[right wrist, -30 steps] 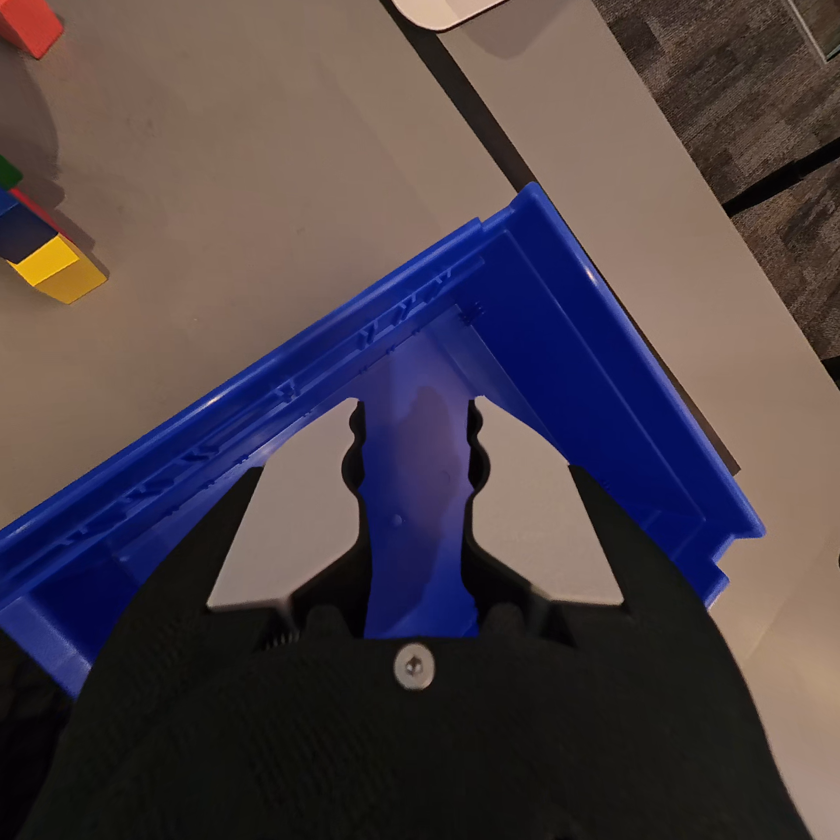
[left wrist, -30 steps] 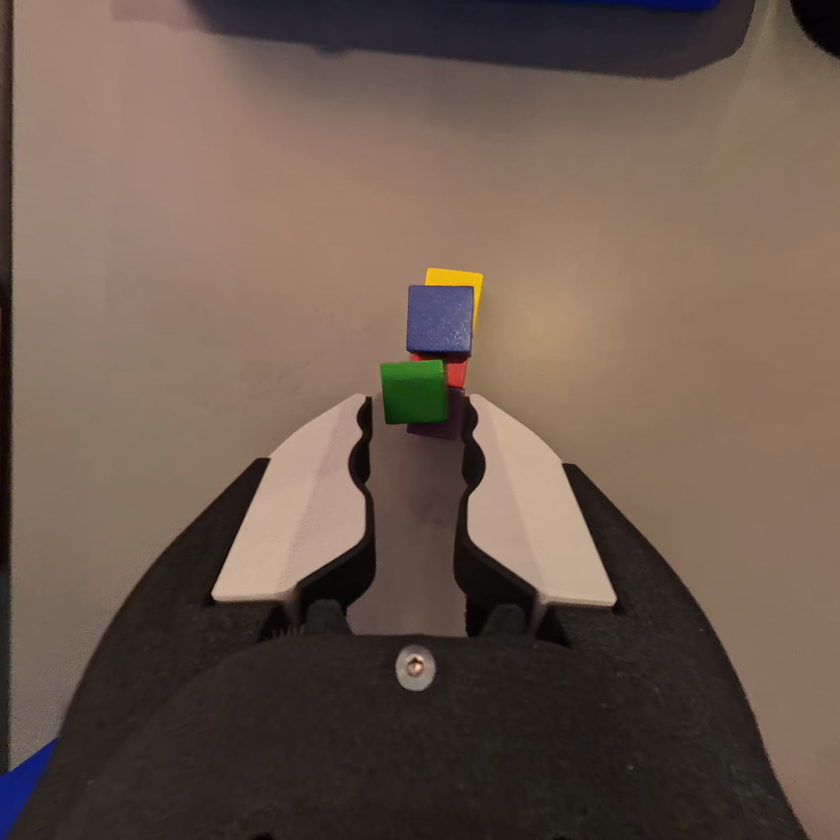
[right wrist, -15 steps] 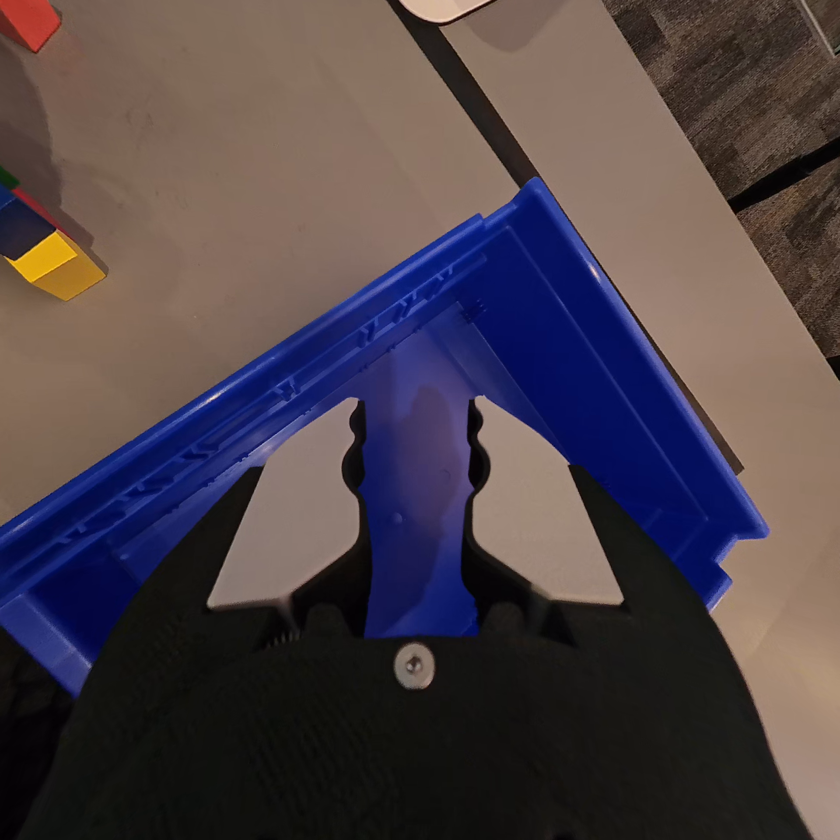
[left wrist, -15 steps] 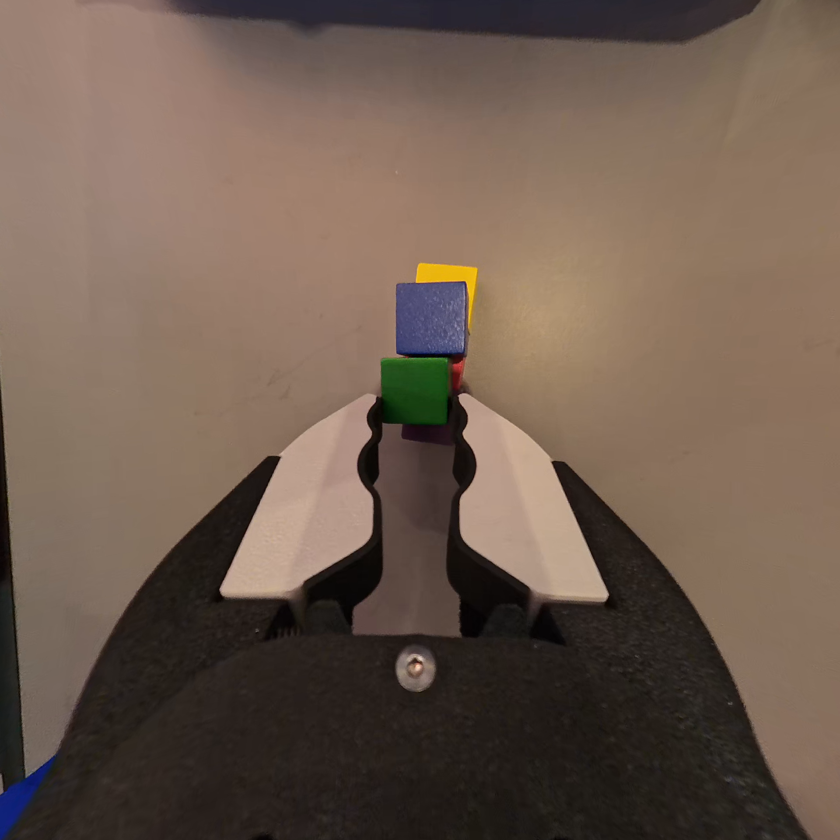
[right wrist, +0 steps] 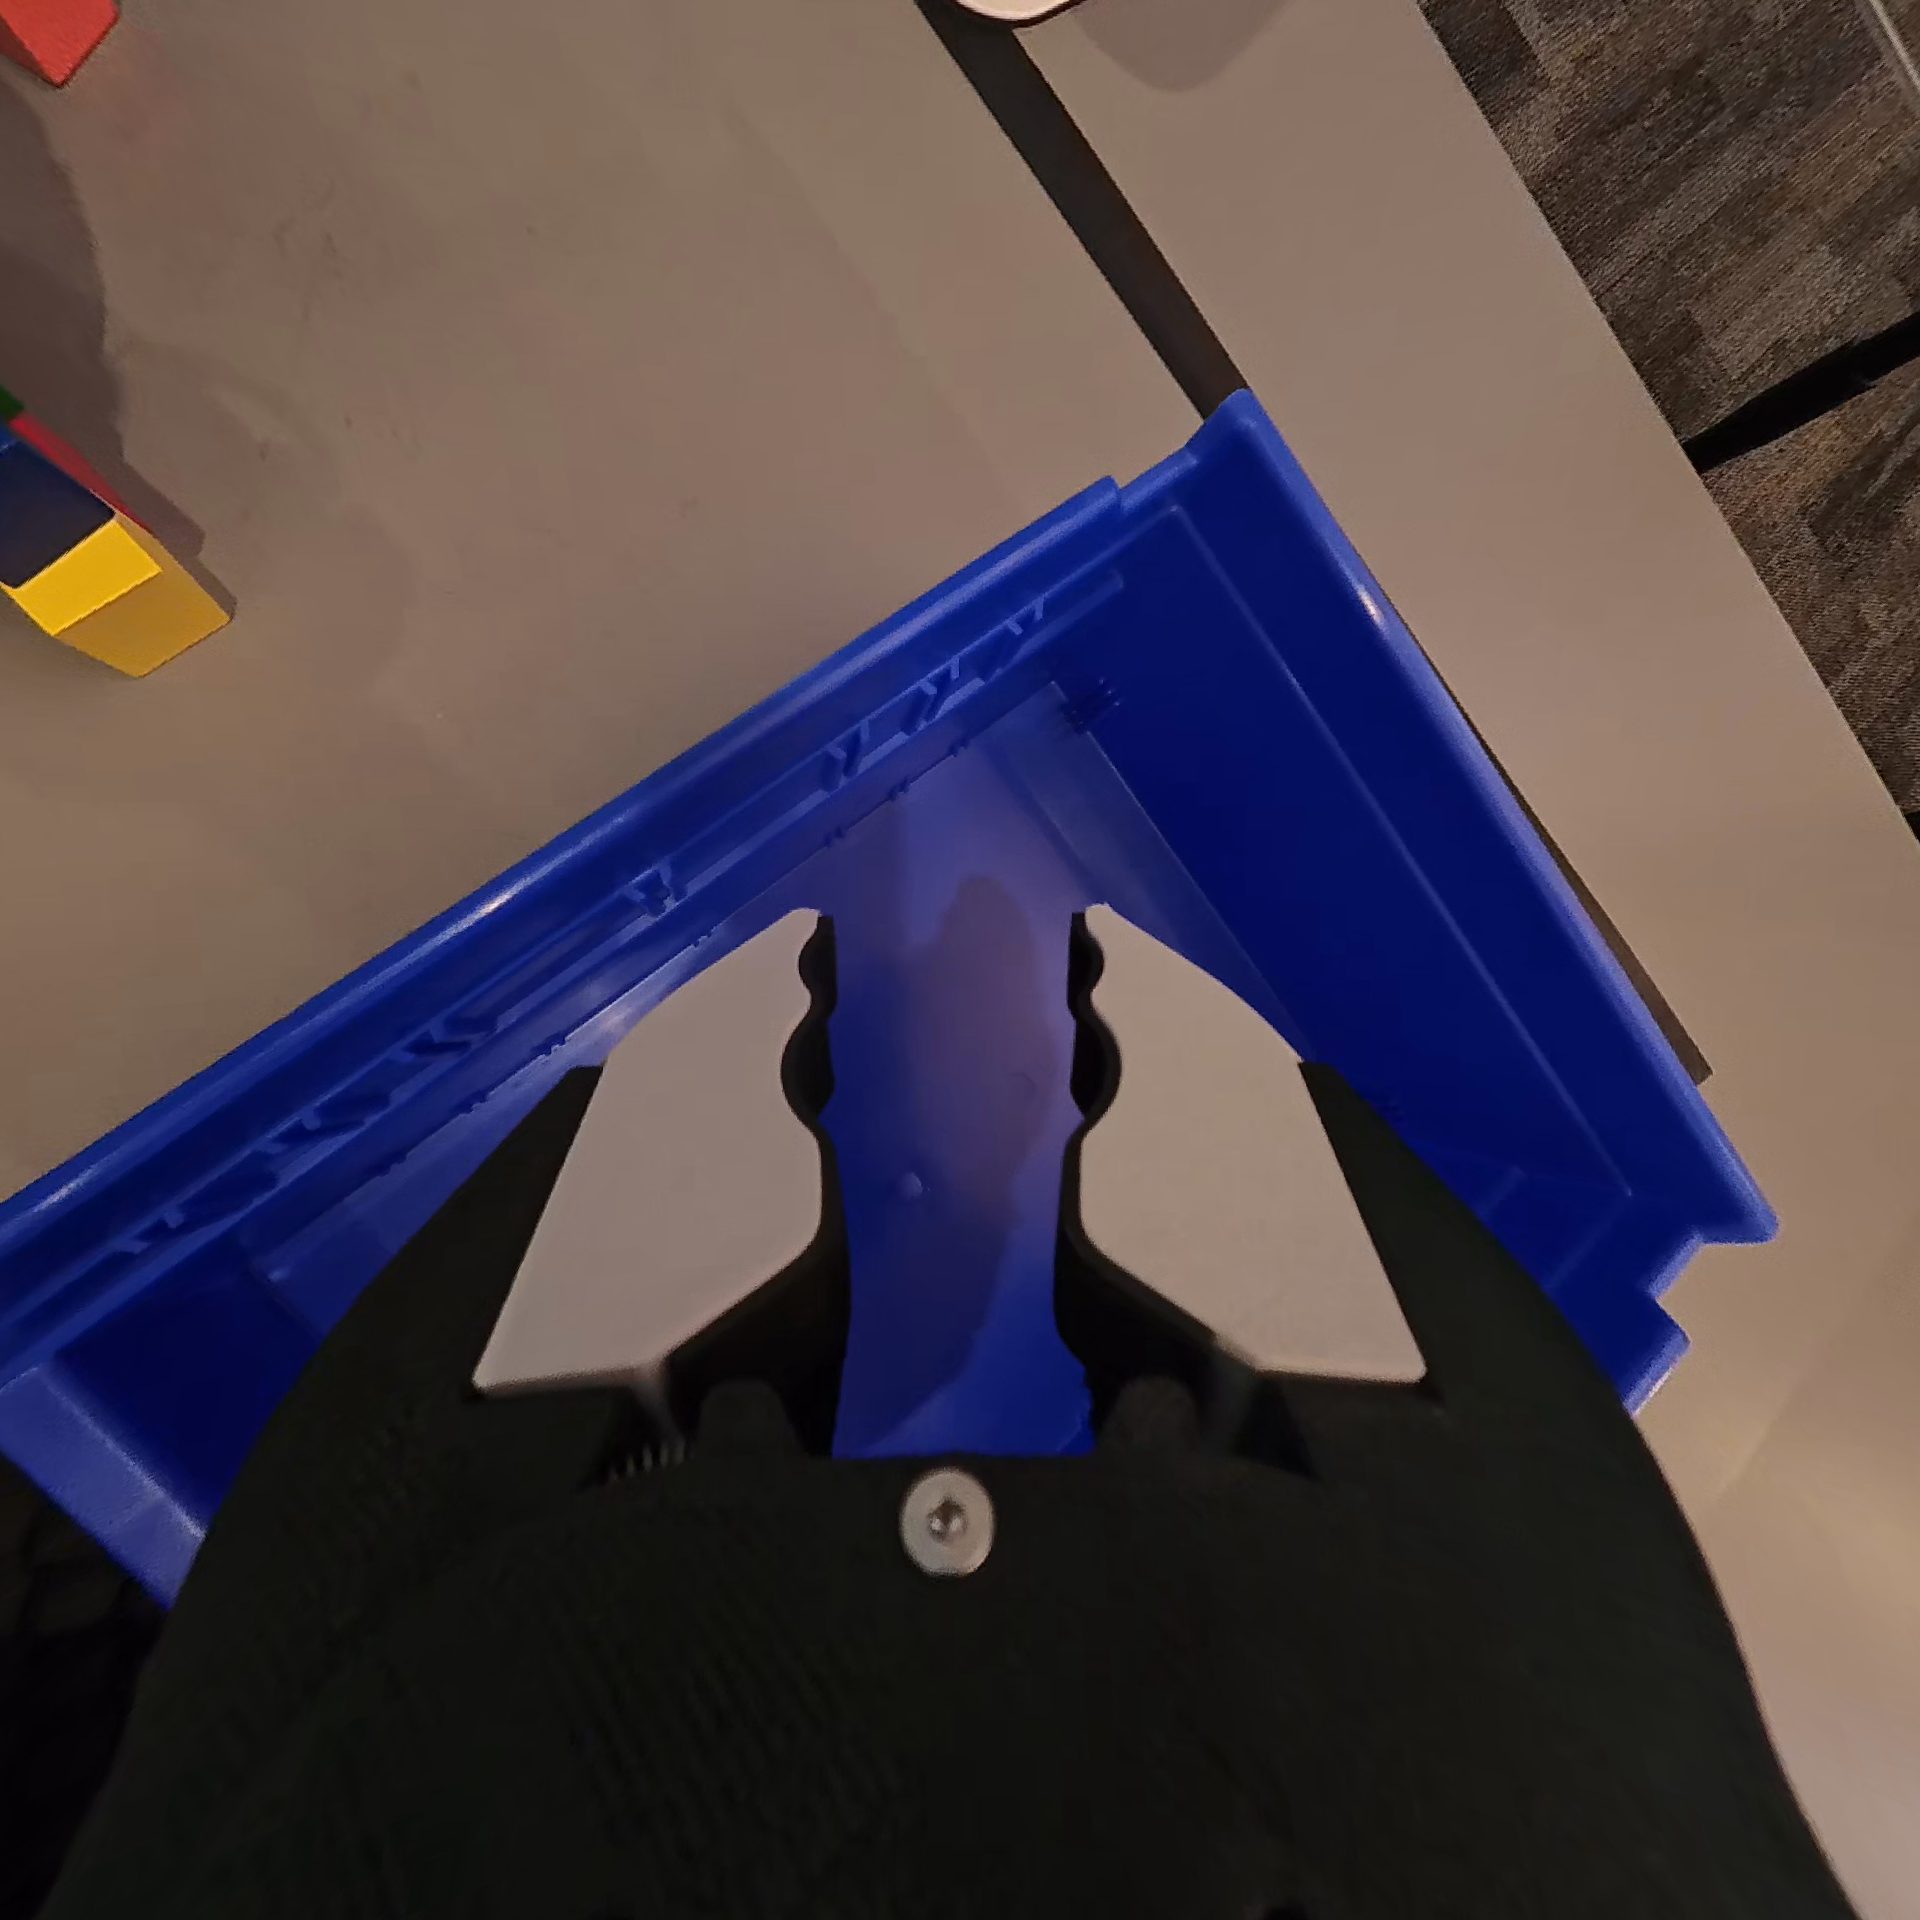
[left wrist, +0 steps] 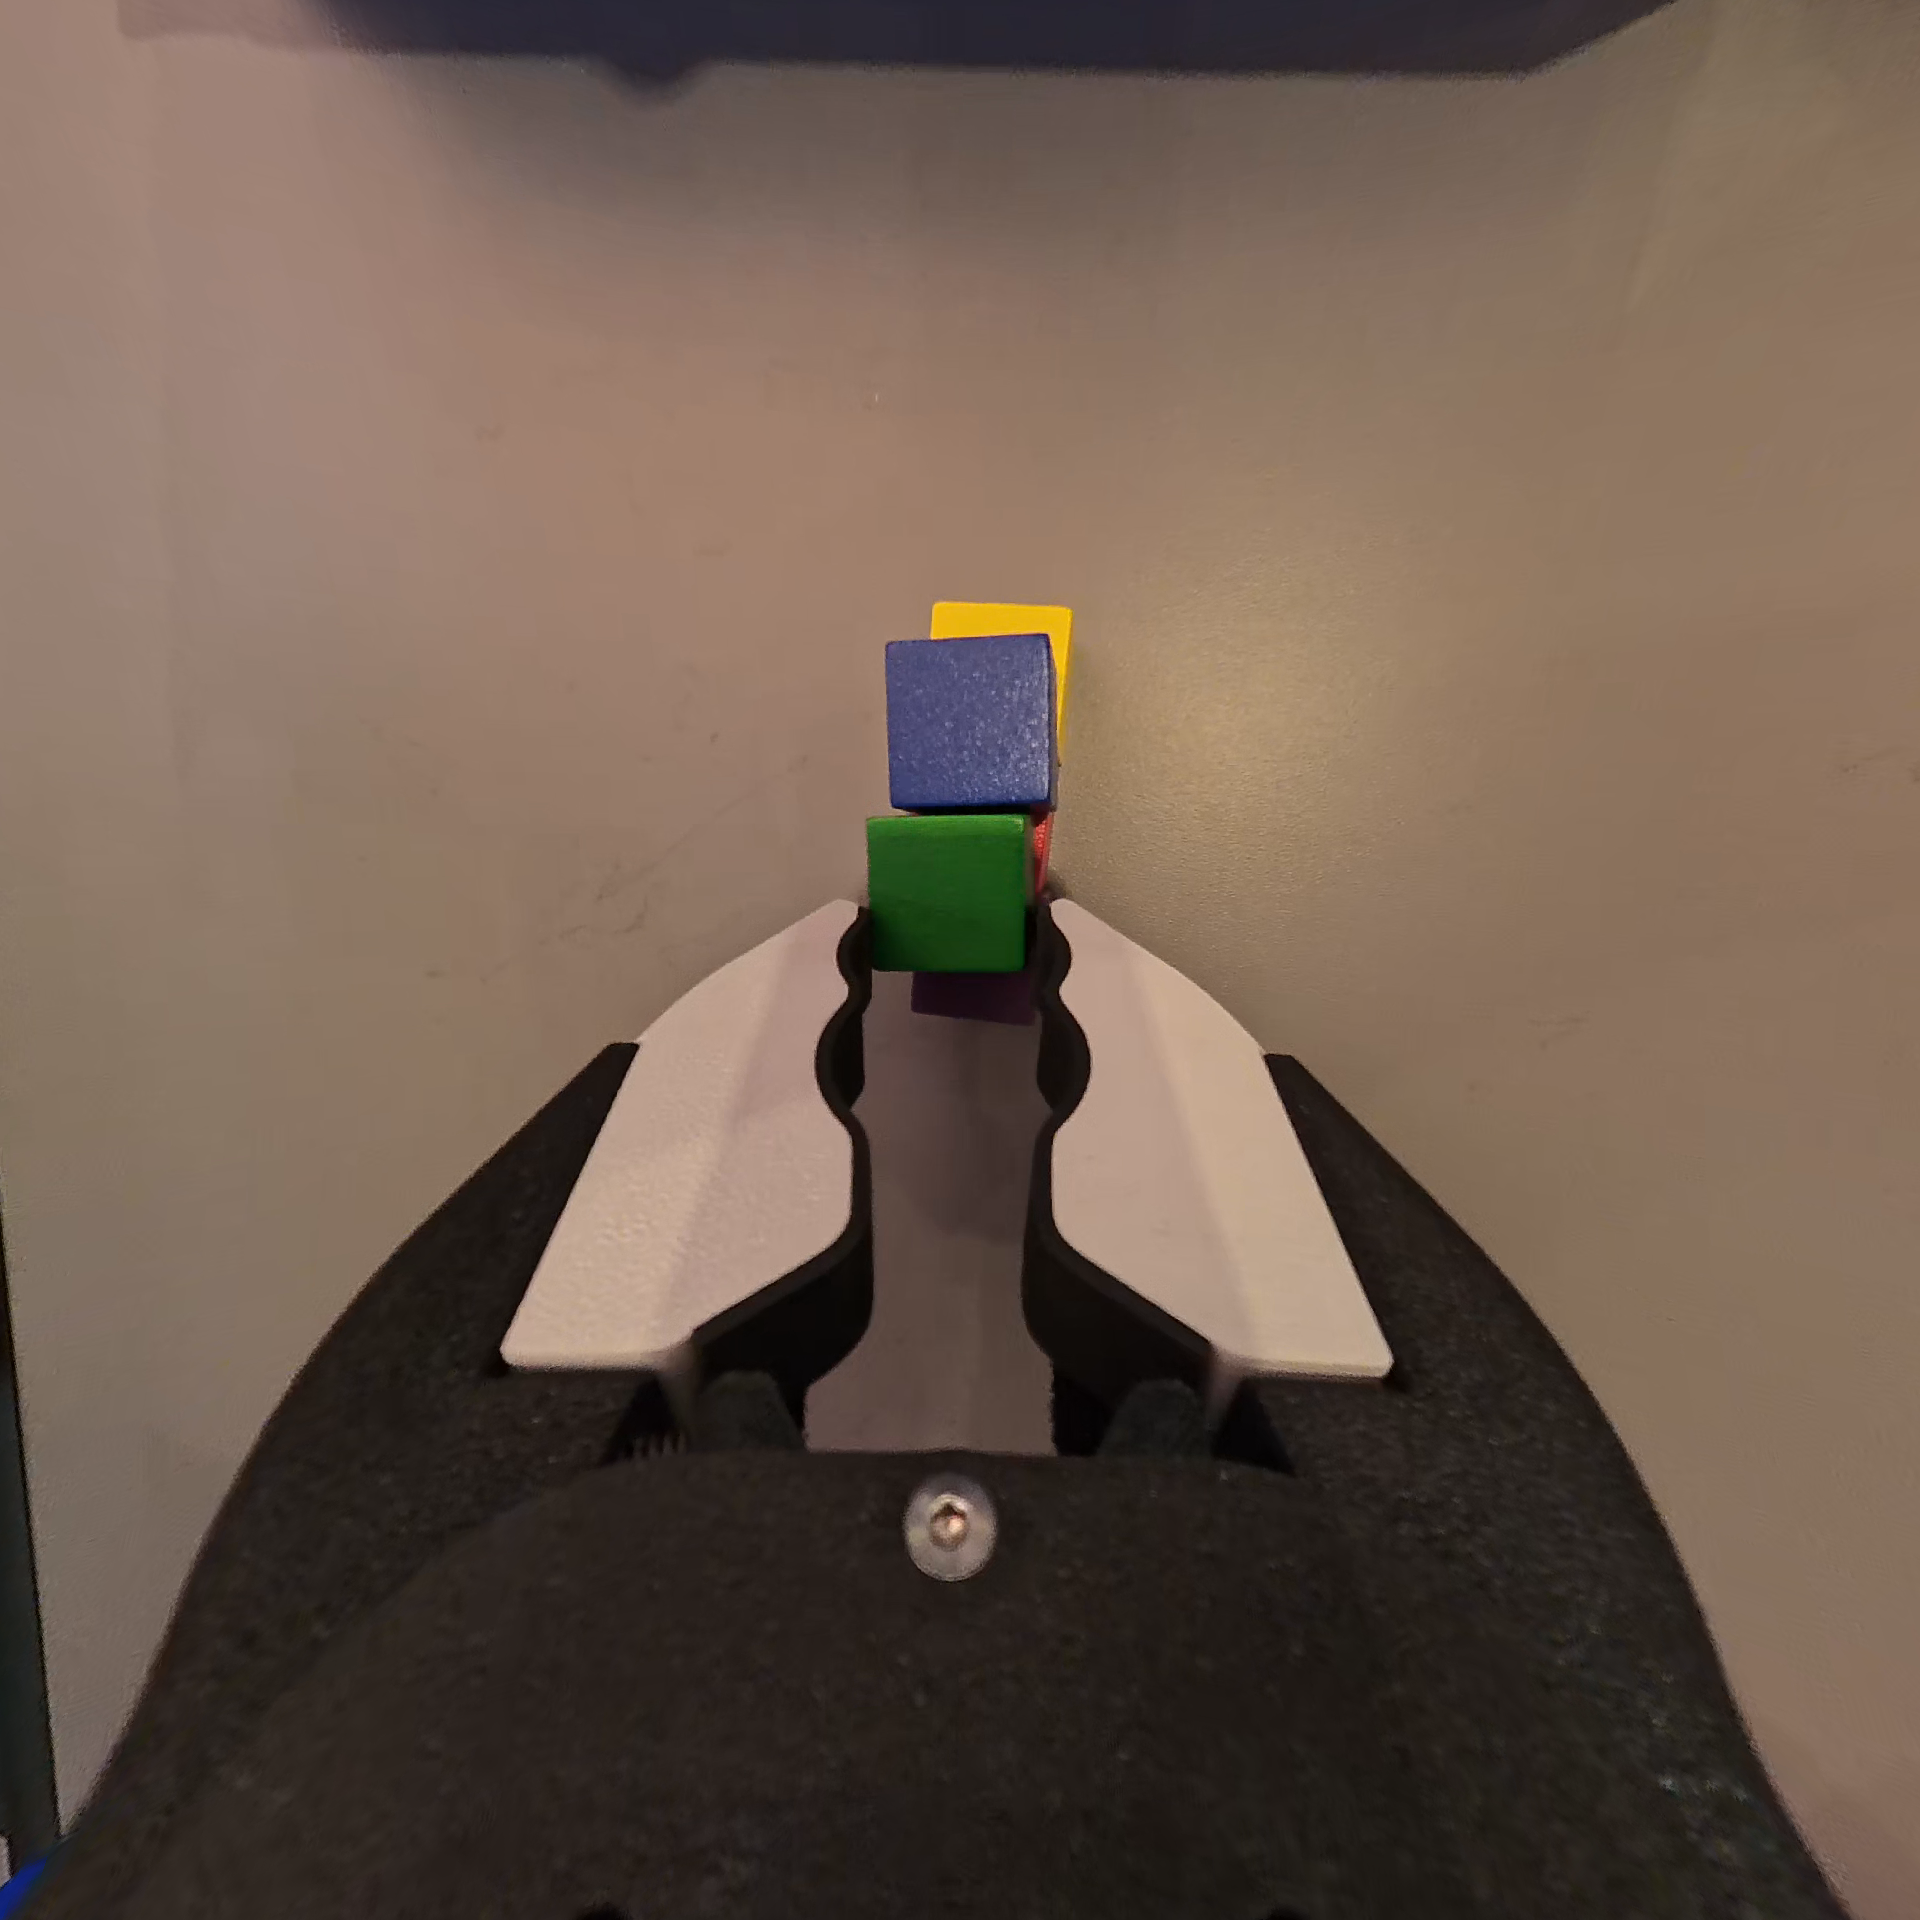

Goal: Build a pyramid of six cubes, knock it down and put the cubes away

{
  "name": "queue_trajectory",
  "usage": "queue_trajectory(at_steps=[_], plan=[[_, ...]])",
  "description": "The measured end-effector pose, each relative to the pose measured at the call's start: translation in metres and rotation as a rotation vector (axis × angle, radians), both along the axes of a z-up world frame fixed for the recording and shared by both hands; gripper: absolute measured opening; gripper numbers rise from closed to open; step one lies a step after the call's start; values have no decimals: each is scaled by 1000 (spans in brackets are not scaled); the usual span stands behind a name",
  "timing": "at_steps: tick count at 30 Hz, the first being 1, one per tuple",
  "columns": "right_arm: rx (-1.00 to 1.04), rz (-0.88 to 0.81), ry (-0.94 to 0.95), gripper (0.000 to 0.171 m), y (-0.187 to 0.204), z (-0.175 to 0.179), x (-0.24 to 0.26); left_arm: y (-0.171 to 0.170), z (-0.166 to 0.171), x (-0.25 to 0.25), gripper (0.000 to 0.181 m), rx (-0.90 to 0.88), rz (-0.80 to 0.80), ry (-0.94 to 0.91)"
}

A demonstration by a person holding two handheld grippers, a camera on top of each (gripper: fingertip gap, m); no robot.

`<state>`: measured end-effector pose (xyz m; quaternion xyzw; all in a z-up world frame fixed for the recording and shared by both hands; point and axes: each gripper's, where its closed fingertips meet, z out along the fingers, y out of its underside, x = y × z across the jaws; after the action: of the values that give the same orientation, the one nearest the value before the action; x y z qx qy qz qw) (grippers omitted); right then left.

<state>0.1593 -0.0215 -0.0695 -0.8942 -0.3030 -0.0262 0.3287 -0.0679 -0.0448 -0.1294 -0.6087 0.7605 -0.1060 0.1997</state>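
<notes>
In the left wrist view, my left gripper (left wrist: 948,925) is shut on a green cube (left wrist: 948,894), its tips against the cube's two sides. The green cube sits above a purple cube (left wrist: 971,1000). A blue cube (left wrist: 971,722) is just behind it, a red cube (left wrist: 1042,852) shows as a sliver, and a yellow cube (left wrist: 1003,618) is farthest. My right gripper (right wrist: 951,935) is open and empty above the inside of the blue bin (right wrist: 1351,727). The yellow cube (right wrist: 114,603) and blue cube (right wrist: 47,514) also show at the left edge of the right wrist view.
An orange-red cube (right wrist: 52,31) lies apart at the top left of the right wrist view. A dark seam (right wrist: 1091,208) splits the grey table, and carpet floor (right wrist: 1714,208) lies beyond its right edge. The bin's dark edge (left wrist: 935,31) spans the top of the left view. Spacing between my two grippers at the tips: around 25 cm.
My left gripper moved forward and its jaws narrowed onto the green cube, which was tilted and now sits square. The right gripper stayed over the bin, drifting slightly.
</notes>
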Motion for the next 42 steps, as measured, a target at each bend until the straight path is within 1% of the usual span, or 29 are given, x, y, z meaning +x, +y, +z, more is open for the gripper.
queue_trajectory(at_steps=[13, 16, 19, 22, 24, 26, 27, 30, 32, 35, 37, 40, 41, 42], plan=[[-6, 2, -3, 45, 0, -2, -1, 0, -2, 2, 30, 15, -27, -5], [-9, 2, -2, 45, 1, -3, -1, 2, -2, 1, 39, 18, -18, -2], [-8, 3, -2, 44, 1, -3, -1, -1, 7, -1, 41, -14, -25, -29], [-6, 4, 0, 45, 0, -2, -1, -2, 29, -4, 46, -24, -35, -86], [-3, 3, 1, 44, 0, -1, 0, 10, 51, -11, 45, 17, 8, -137], [4, 1, 5, 44, 0, 0, 0, 37, 68, -26, 42, 93, 128, -161], [7, 0, 5, 44, 0, 1, 1, 53, 71, -37, 42, 126, 203, -145], [8, -1, 5, 44, 0, 1, 1, 78, 51, -69, 53, 87, 386, -20], [8, -1, 4, 44, 0, 1, 1, 88, 35, -72, 57, 56, 445, 9], [13, -2, 5, 44, -1, 3, 1, 87, 14, -65, 55, 22, 402, 32], [17, -4, 11, 44, -1, 4, 2, 91, 1, -66, 57, 46, 391, 81], [18, -7, 15, 44, -1, 4, 4, 90, -16, -67, 52, 56, 377, 132], [17, -7, 14, 44, -1, 4, 4, 91, -19, -66, 48, 64, 377, 139], [16, -6, 14, 44, -2, 4, 4, 92, -21, -65, 36, 68, 373, 140]])
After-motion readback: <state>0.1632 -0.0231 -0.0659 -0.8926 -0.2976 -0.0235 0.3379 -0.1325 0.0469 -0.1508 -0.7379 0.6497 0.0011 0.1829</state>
